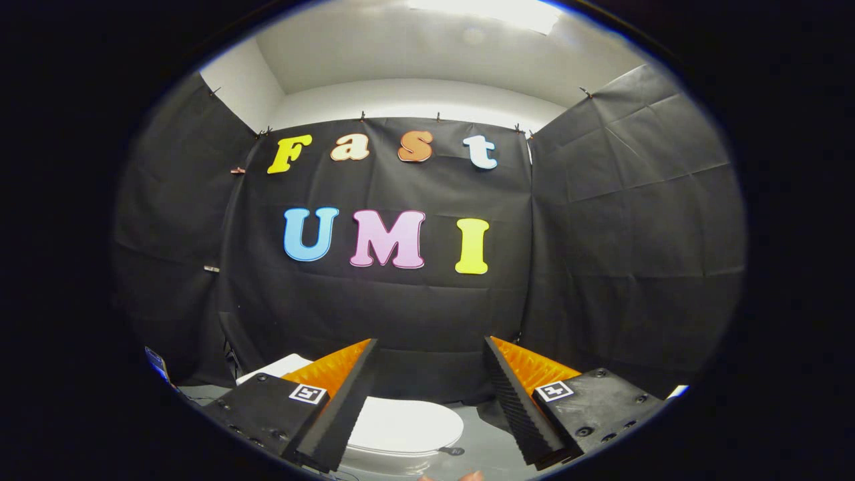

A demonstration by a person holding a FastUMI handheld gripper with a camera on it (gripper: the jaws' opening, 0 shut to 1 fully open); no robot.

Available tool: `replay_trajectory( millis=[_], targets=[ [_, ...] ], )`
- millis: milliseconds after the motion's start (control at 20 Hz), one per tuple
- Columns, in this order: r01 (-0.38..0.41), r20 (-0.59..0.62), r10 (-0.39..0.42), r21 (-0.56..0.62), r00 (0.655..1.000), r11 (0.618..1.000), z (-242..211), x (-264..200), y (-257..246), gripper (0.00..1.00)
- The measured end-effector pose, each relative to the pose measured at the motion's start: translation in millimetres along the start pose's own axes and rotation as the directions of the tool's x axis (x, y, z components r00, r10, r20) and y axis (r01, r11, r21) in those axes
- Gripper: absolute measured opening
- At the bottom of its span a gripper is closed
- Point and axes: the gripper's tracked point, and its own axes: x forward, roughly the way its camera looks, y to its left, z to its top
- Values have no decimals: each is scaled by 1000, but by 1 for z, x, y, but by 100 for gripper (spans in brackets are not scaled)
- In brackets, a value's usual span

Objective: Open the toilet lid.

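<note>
Looking past the tongs [427, 347] from behind: they hang high over the toilet, pointed at the black cloth booth wall [601, 234], fingers spread wide with nothing between them.

Left to right:

- Far left, low by the cloth: a small dark flat item with a bluish face [157, 364], too small to identify.
- Left finger [344, 394] of the tongs, ridged inner pad, mounted on a black block with a square black-and-white marker tag [308, 393]. Just behind that block sits a white rectangular toilet tank top [275, 367], mostly covered by the finger.
- Between and below the fingers: the smooth white oval plastic toilet lid [407, 424]. It lies flat, closed over the bowl. The tongs are apart from it, no contact. Left part of the lid is hidden under the left finger.
- Just right of the lid, on the grey floor [484, 434]: a small dark round object [453, 451], cannot tell what.
- Below the lid, nearest the camera: a fingertip [471, 476] of a person's hand pokes in.
- Right finger [514, 394], same ridged pad, black block, second marker tag [554, 390].
- Far right, low: a sliver of something white [678, 390] against the cloth.

Above the cloth, white wall and ceiling, bright light overhead [494, 10].
</note>
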Motion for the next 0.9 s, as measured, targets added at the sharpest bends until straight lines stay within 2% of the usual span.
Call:
replay_trajectory(
  millis=[250, 650, 900],
  targets=[
    [1, -6, -1, -3, 1000, 1000, 0, 2, -1, 98],
    [46, 32, -46, -6, 998, 999, -3, 9, -11, 97],
    [34, 43, -33, -38, 999, 999, -25, 20, -9, 97]
  ],
)
